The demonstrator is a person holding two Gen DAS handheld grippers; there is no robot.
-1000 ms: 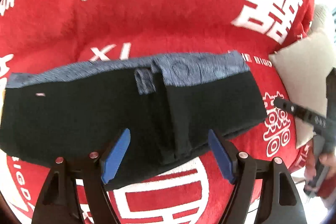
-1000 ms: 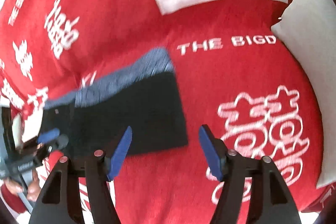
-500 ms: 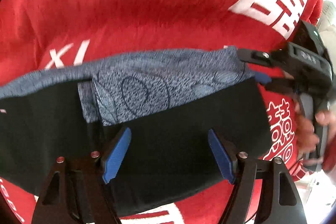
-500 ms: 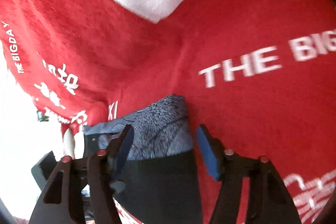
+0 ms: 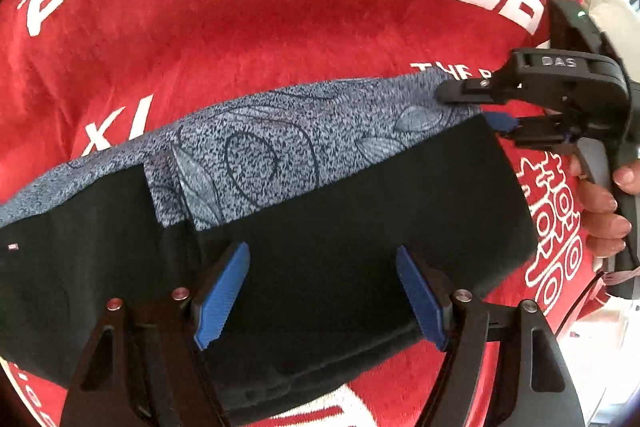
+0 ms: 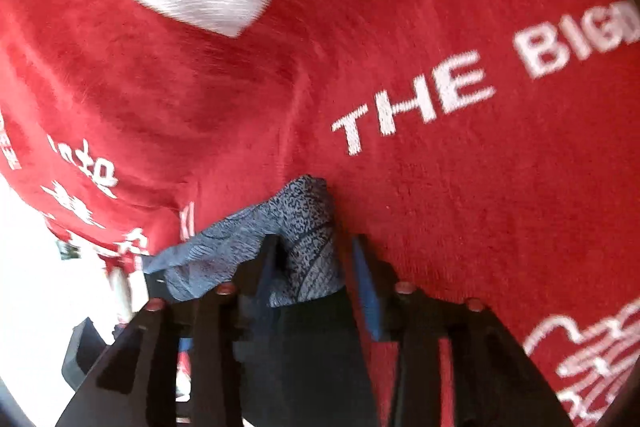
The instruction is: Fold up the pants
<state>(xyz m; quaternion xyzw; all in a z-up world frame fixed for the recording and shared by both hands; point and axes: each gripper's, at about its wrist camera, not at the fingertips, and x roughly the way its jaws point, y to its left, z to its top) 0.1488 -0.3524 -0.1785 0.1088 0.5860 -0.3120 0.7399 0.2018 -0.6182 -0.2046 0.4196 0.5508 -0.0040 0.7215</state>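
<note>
Pants [image 5: 328, 247] lie flat on the red blanket [image 5: 280, 19]; right claw [image 6: 312, 267] straddles their grey waistband corner [image 5: 448, 99], probably to pinch it, while left claw [image 5: 324, 291] hovers spread above.

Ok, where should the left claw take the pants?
The grey waistband near its left end, mirroring the right claw straddling the right corner. Probably reach across the pants to the band's far edge: it lies flat, free on the blanket.
</note>
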